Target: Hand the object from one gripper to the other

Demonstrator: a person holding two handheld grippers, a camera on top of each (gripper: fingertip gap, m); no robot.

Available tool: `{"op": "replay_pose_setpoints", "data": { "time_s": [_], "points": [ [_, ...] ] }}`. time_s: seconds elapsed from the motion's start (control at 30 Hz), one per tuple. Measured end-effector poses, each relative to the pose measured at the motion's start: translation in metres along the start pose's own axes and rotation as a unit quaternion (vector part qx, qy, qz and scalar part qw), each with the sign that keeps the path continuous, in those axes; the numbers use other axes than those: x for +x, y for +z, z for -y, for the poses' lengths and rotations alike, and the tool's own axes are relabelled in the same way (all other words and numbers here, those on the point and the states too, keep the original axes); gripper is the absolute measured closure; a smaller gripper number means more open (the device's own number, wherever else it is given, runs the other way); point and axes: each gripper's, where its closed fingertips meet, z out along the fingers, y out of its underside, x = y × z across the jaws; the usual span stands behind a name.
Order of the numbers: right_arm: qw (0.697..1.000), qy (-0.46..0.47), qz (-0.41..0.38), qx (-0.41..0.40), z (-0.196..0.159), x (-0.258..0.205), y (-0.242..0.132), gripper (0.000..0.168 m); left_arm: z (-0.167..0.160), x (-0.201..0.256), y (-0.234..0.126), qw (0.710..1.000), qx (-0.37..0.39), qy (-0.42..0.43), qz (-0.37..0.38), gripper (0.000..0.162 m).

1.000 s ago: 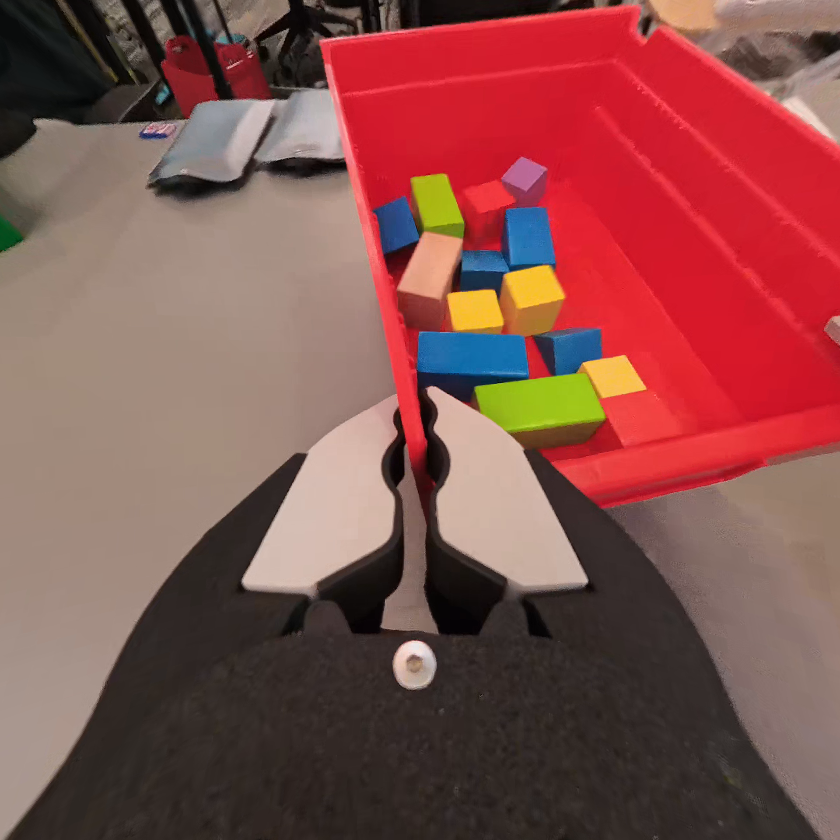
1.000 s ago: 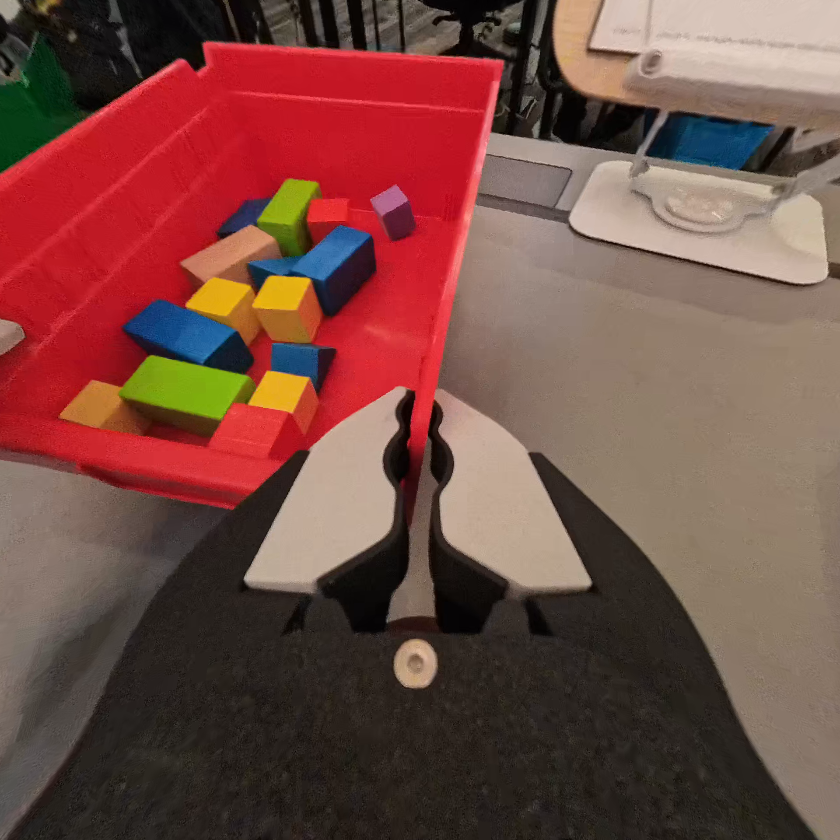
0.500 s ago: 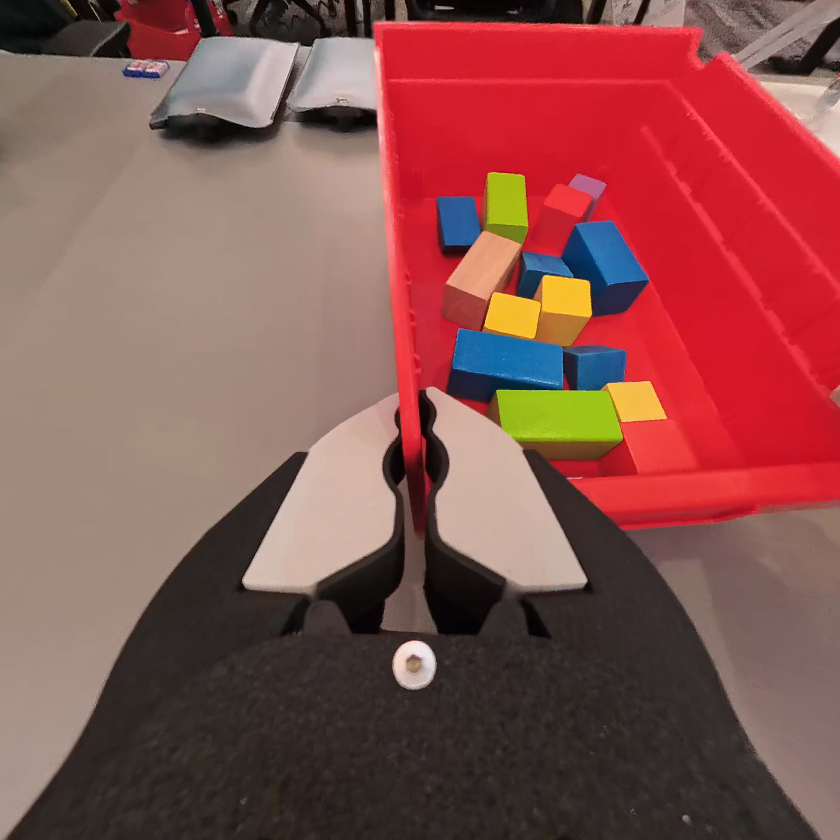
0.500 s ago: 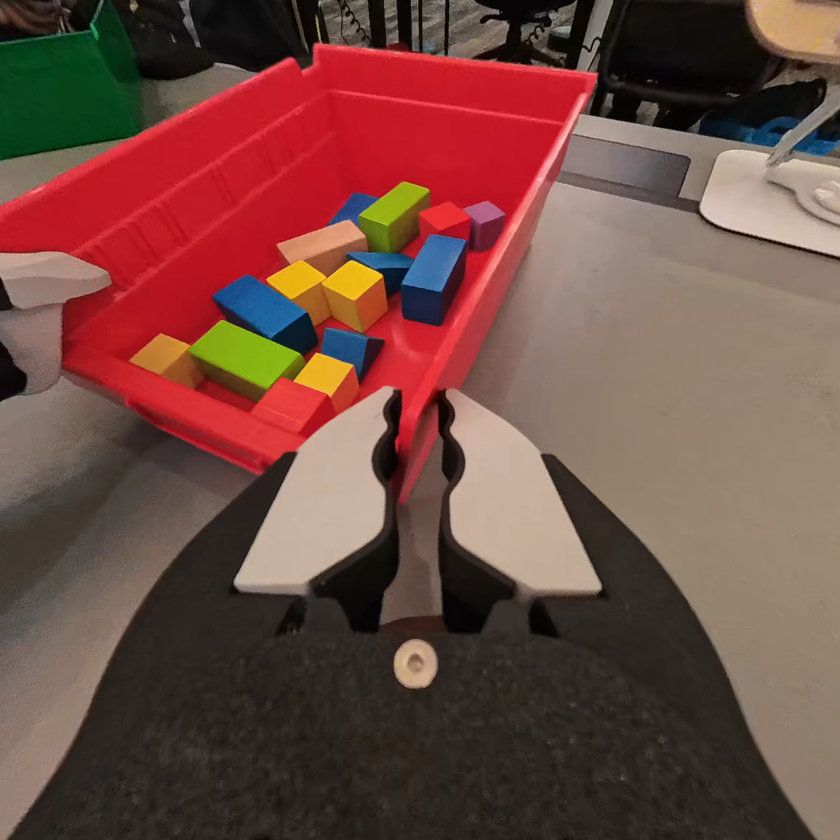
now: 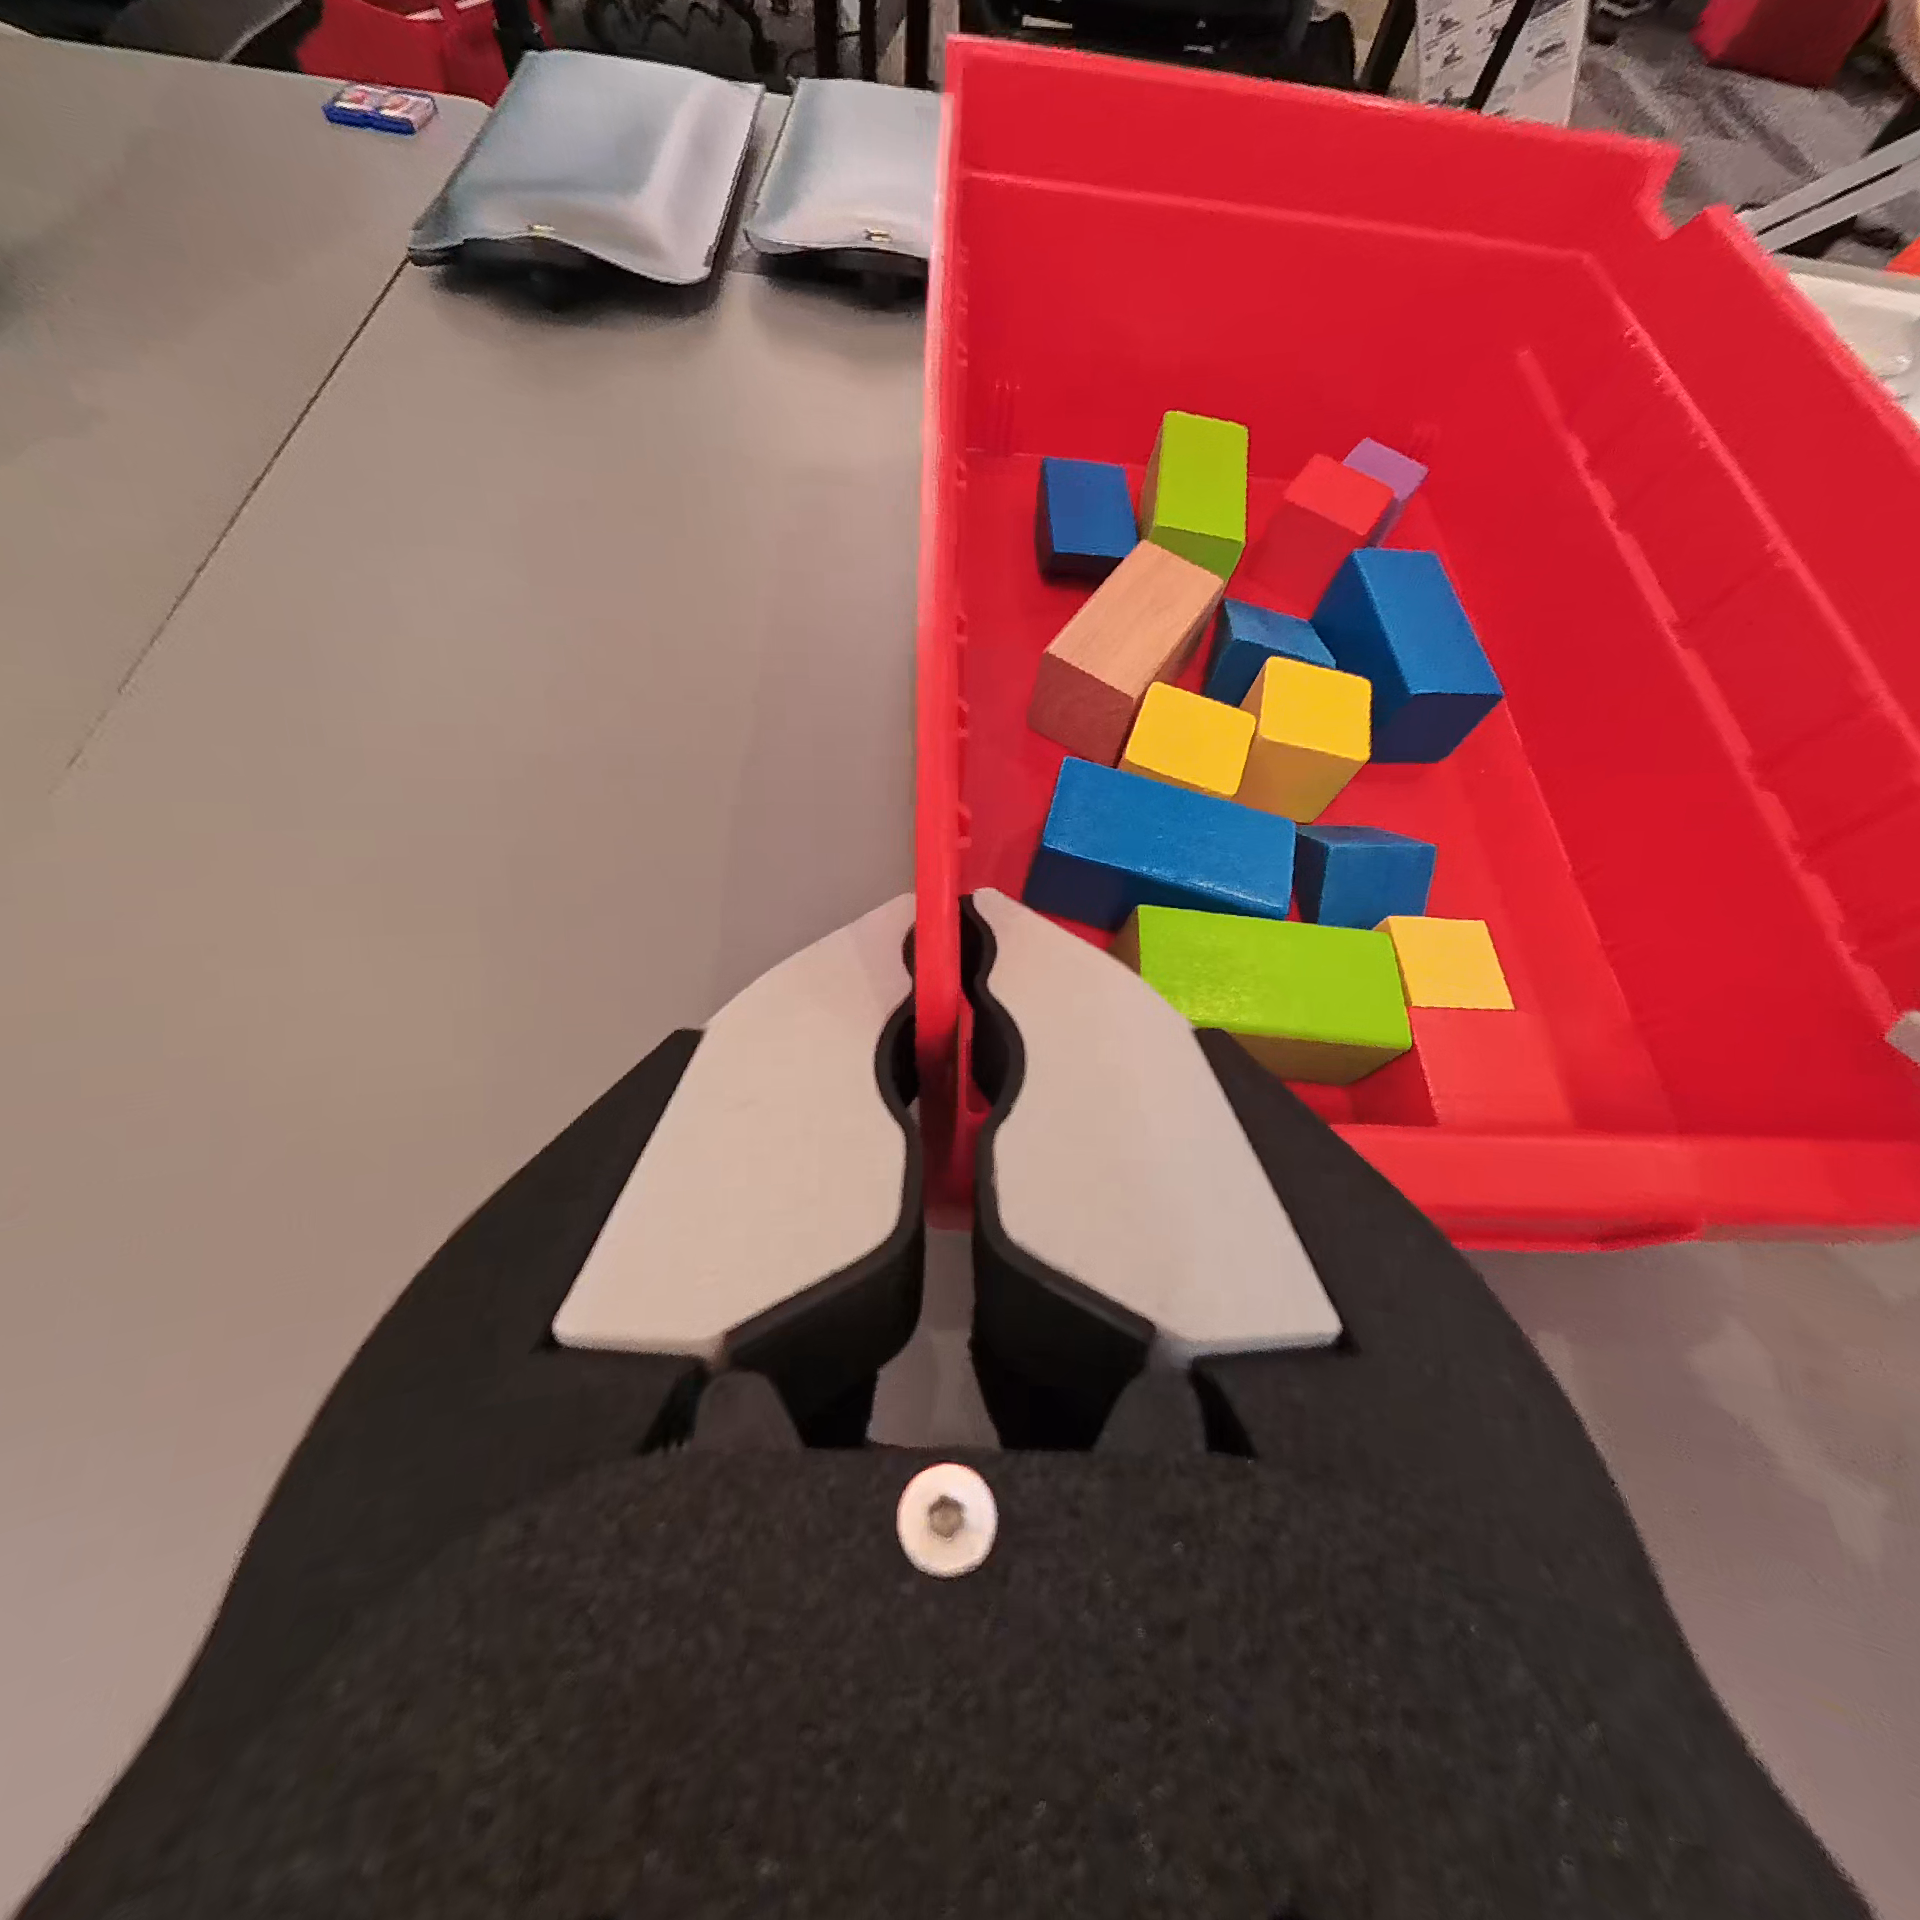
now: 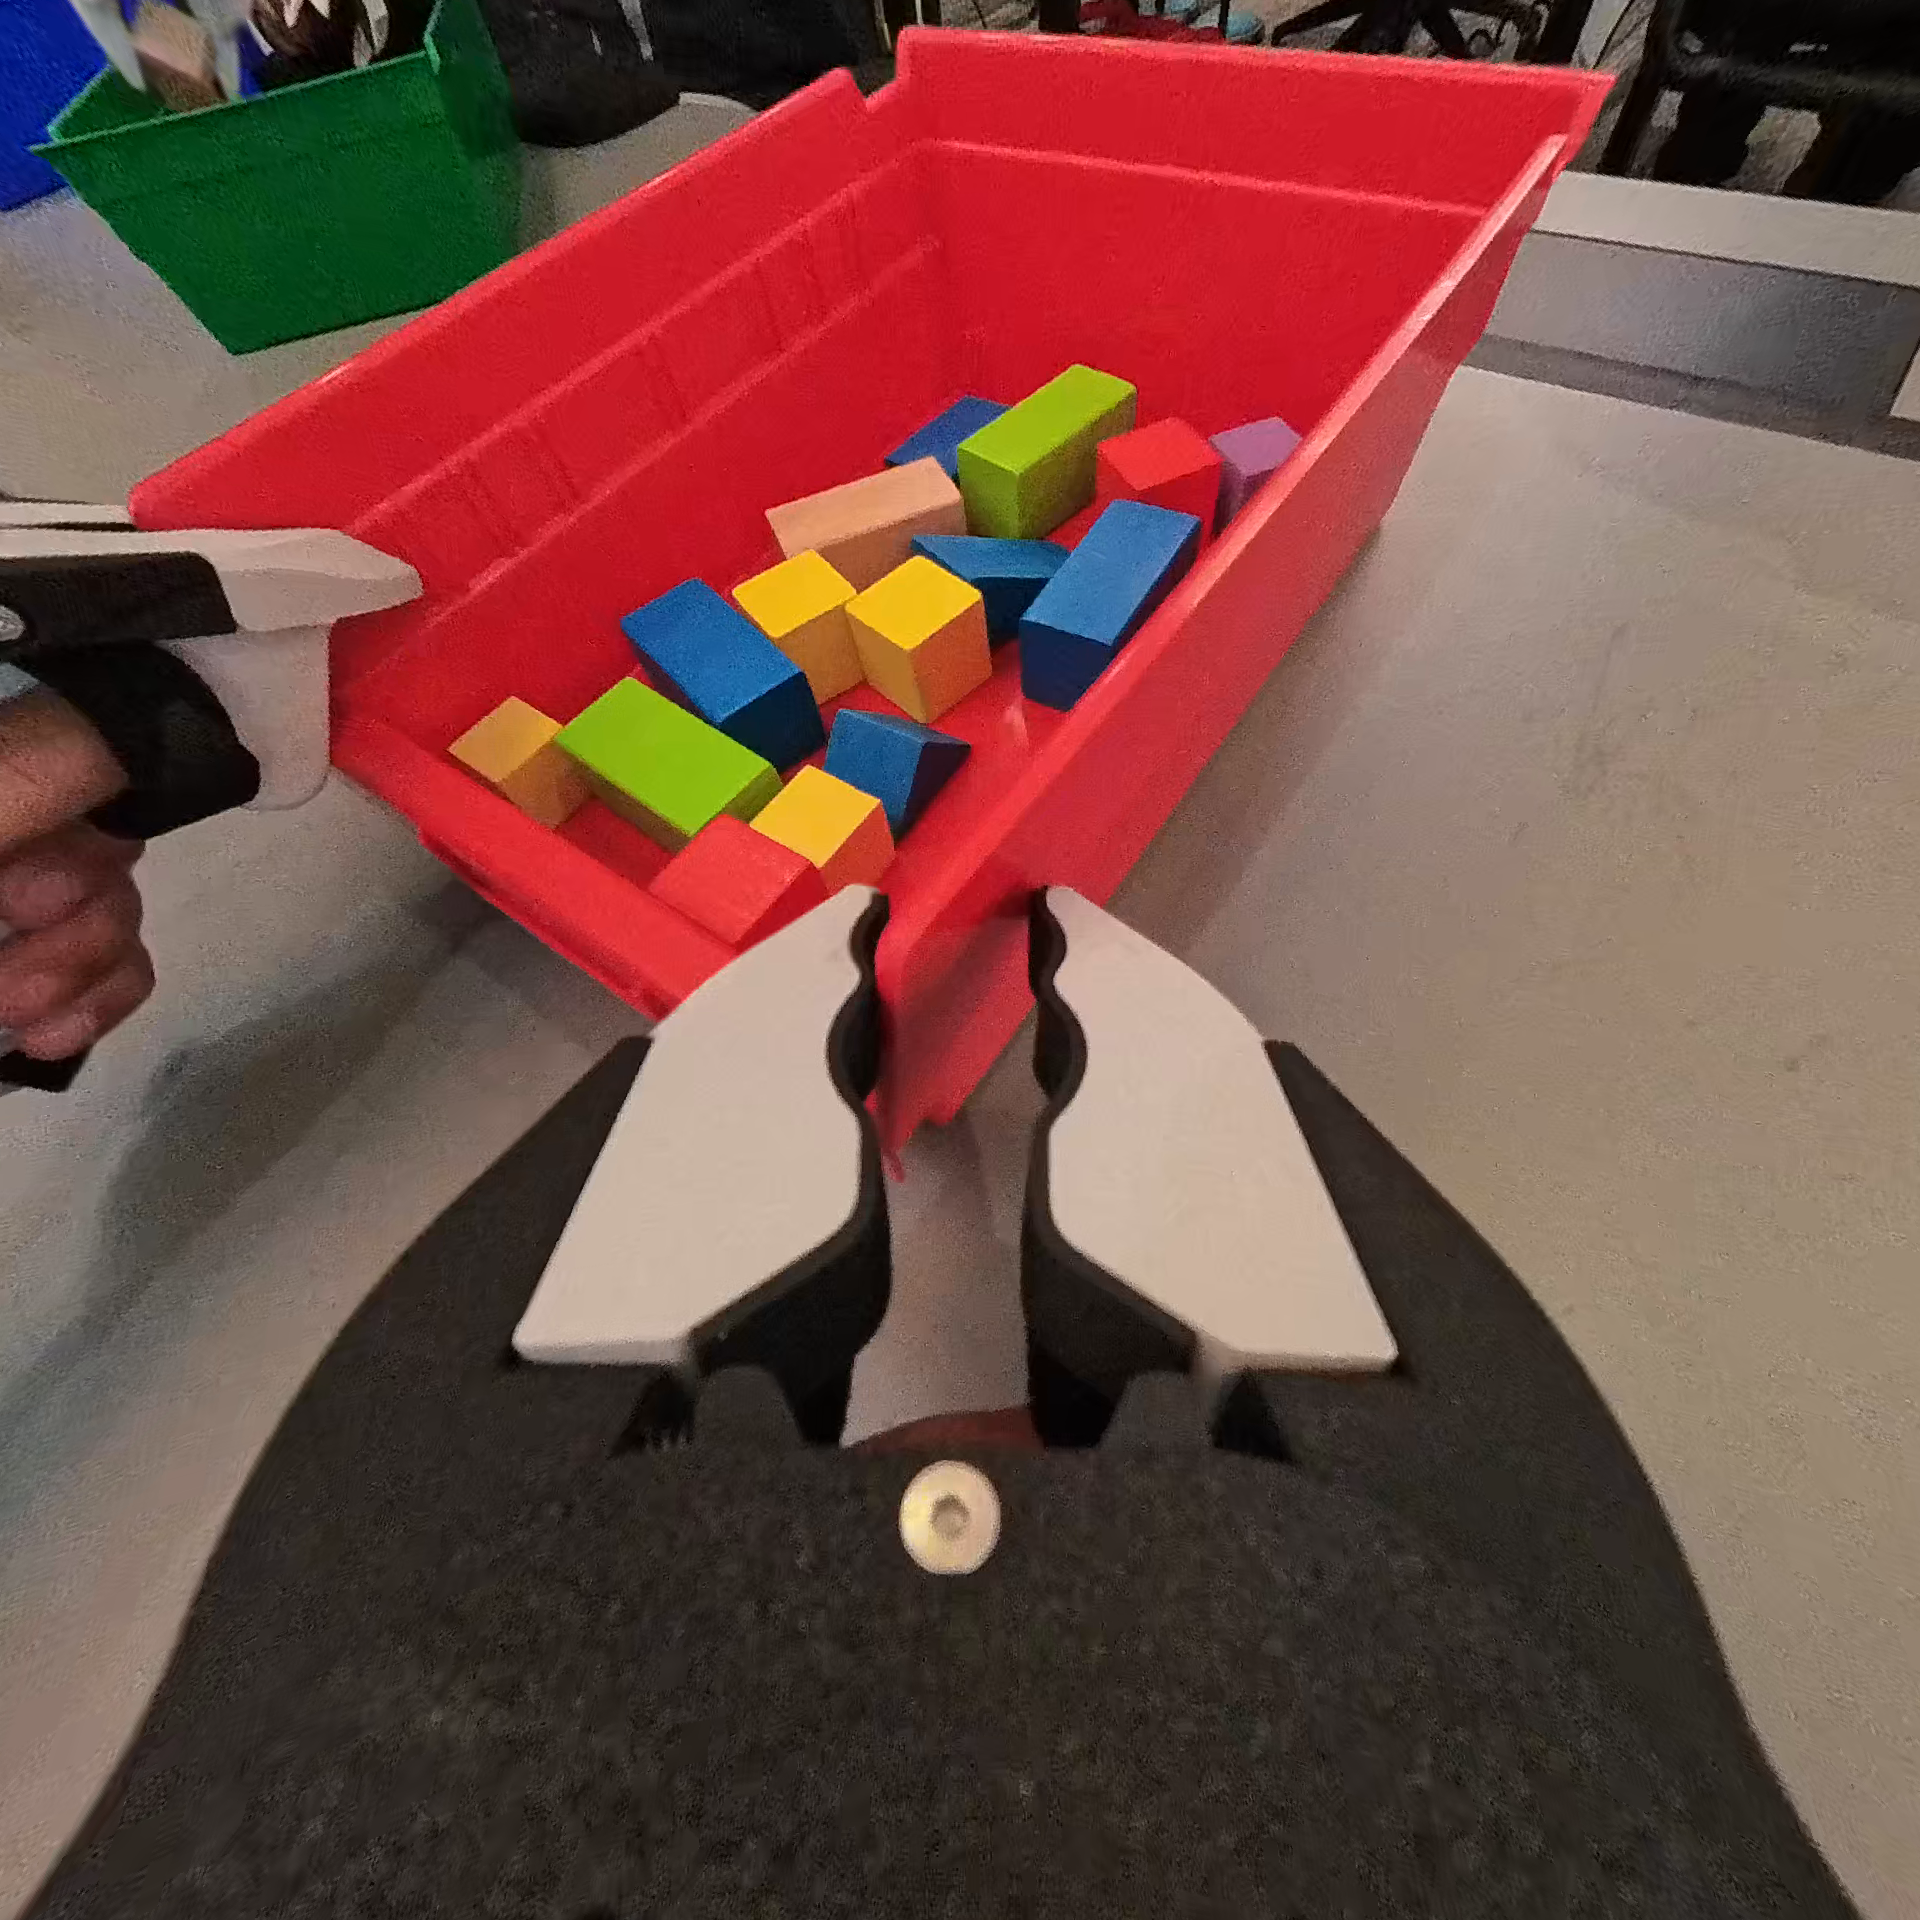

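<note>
A red plastic bin (image 5: 1455, 270) holds several coloured wooden blocks (image 5: 1164, 842). My left gripper (image 5: 940, 906) is shut on the bin's left side wall near its front corner. In the right wrist view my right gripper (image 6: 956, 902) is open, its fingers spread on either side of the bin's (image 6: 1143, 239) right front corner wall. The wall lies against the left finger (image 6: 727, 1122) and stands apart from the right one. The left gripper (image 6: 239, 603) also shows there, clamped on the far wall, with a hand behind it. The right gripper's tip (image 5: 1908, 1035) peeks in at the left wrist view's edge.
The bin sits over a grey table (image 5: 468, 727). Two grey pouches (image 5: 592, 166) and a small blue item (image 5: 379, 104) lie at the table's far side. A green bin (image 6: 281, 197) stands beyond the red one in the right wrist view.
My right gripper's jaws have spread apart and let go of the bin wall. The bin has come level and turned in both views. My left gripper stays clamped on its wall.
</note>
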Motion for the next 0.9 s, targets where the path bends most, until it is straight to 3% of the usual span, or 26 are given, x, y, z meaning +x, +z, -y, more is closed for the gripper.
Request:
{"op": "replay_pose_setpoints", "data": {
  "time_s": [0.1, 0.2, 0.4, 0.5, 0.6, 0.77, 0.9],
  "points": [
    [1.000, 0.003, 0.001, -0.001, 0.000, 0.002, -0.002, 0.145, 0.001, 0.002, -0.002, 1.000, 0.002, 0.002, 0.005, 0.160],
    [0.997, -0.017, -0.060, 0.037, 0.018, 0.018, -0.006, 0.156, 0.015, 0.015, -0.012, 1.000, 0.010, 0.019, 0.019, 0.161],
    [0.971, -0.033, -0.114, 0.208, 0.090, 0.035, -0.065, 0.163, 0.068, 0.054, -0.071, 0.980, 0.189, 0.054, 0.028, 0.159],
    [0.954, -0.058, -0.132, 0.261, 0.105, 0.032, -0.089, 0.163, 0.083, 0.064, -0.092, 0.966, 0.248, 0.065, 0.039, 0.159],
    [0.968, -0.042, -0.117, 0.219, 0.092, 0.033, -0.078, 0.162, 0.078, 0.060, -0.083, 0.976, 0.205, 0.055, 0.037, 0.159],
    [0.995, -0.010, -0.085, 0.058, 0.045, 0.033, -0.037, 0.162, 0.043, 0.043, -0.051, 0.997, 0.039, 0.021, 0.056, 0.160],
    [0.997, -0.042, -0.066, -0.028, 0.074, 0.036, -0.004, 0.161, 0.057, 0.023, -0.025, 0.996, -0.051, 0.004, 0.067, 0.160]
  ]
}}
